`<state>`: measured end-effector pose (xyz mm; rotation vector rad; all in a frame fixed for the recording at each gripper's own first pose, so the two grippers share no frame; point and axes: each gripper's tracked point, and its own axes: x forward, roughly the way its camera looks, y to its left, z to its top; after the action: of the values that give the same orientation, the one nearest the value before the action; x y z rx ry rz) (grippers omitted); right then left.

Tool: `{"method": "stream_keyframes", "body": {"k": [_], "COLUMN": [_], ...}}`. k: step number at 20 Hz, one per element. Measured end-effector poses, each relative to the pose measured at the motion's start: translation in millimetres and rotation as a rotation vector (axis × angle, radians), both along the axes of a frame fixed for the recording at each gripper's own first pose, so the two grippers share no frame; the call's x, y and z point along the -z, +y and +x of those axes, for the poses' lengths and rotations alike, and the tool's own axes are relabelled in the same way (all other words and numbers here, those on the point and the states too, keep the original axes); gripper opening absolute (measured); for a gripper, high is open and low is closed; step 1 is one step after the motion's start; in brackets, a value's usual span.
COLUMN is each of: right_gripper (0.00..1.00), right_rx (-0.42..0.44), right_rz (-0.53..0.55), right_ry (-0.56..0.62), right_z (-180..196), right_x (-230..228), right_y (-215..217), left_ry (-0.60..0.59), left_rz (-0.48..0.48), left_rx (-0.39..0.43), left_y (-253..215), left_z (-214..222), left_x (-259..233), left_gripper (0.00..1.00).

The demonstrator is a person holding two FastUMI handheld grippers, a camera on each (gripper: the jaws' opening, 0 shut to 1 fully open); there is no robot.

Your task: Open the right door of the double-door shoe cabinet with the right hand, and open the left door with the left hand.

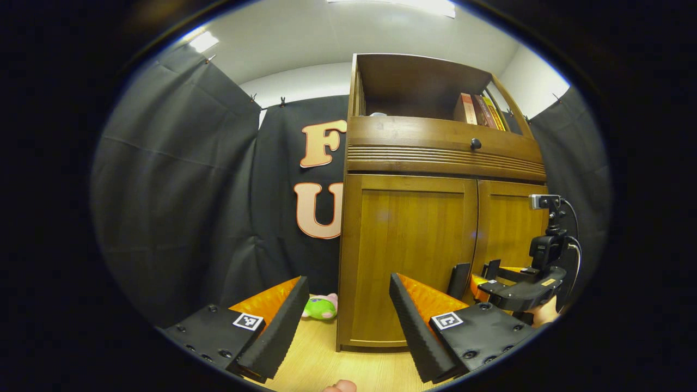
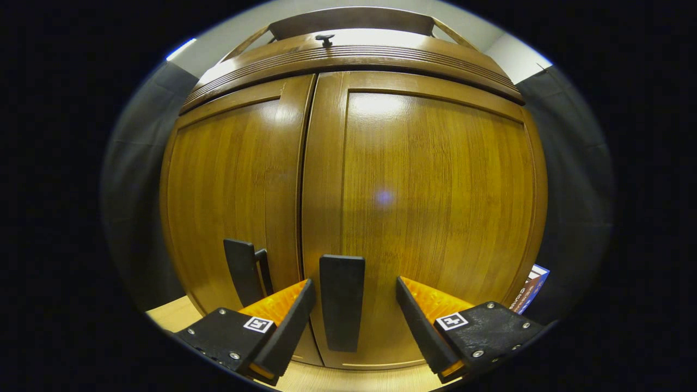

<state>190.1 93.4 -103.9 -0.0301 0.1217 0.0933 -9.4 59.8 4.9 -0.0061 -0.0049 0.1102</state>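
Right gripper (image 2: 353, 321) open, fingers either side of right door's handle (image 2: 342, 302) to pinch and pull; left gripper (image 1: 348, 321) open, back from closed left door (image 1: 405, 261)

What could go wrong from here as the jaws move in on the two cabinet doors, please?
The right gripper straddles the right door handle but is open; pulling before closing could slip off. The left door handle sits just beside it, so the arriving left gripper might bump the right one. The left gripper hangs farther back, aimed near the cabinet's left edge, so it may miss its handle.
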Motion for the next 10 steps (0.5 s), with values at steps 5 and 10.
{"method": "stream_keyframes", "body": {"k": [5,10], "right_gripper": [1.0,0.48], "right_rx": [-0.006,-0.043], "right_rz": [0.008,0.003], "right_ry": [-0.013,-0.023], "right_z": [0,-5], "right_x": [0,2], "right_y": [5,17], "left_ry": [0.004,-0.001], "left_rz": [-0.002,0.0], "left_rx": [0.005,-0.001], "left_y": [-1,2], "left_z": [1,1], "left_x": [1,-1], "left_gripper": [0.97,0.95]}}
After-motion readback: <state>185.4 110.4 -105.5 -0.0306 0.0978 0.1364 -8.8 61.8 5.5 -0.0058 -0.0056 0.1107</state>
